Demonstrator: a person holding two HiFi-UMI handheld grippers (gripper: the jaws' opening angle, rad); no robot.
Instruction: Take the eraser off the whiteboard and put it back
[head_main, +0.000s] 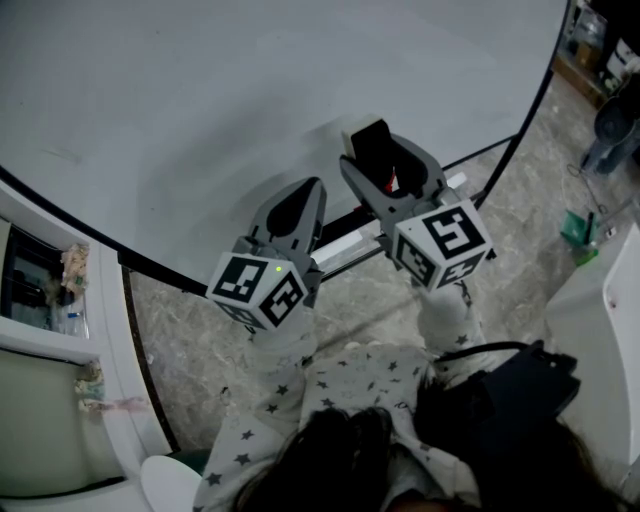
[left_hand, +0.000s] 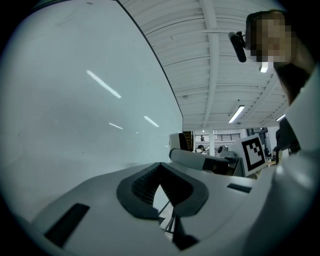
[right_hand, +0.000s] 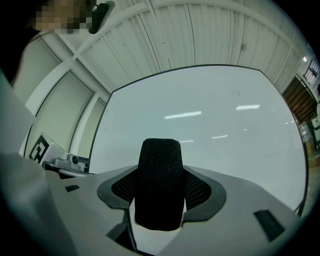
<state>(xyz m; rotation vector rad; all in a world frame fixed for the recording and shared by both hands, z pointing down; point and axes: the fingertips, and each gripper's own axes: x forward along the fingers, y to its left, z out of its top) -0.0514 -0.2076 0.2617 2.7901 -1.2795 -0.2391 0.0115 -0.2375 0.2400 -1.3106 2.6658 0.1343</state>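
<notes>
The eraser (head_main: 372, 150) is a small block with black felt and a white back. My right gripper (head_main: 378, 165) is shut on it and holds it up in front of the lower part of the whiteboard (head_main: 250, 100). In the right gripper view the black felt of the eraser (right_hand: 160, 182) stands upright between the pads and fills the gap. Whether it touches the board I cannot tell. My left gripper (head_main: 305, 195) hangs to the left, a little lower, with its jaws together and nothing in them. The left gripper view shows the eraser (left_hand: 178, 141) at the tip of the right gripper.
The whiteboard's black frame and its pale tray rail (head_main: 345, 245) run just under both grippers. Below lies a marbled floor (head_main: 190, 330). A white cabinet (head_main: 60, 300) stands at the left and a white unit (head_main: 600, 330) at the right. A black bag (head_main: 500, 390) hangs by the person's side.
</notes>
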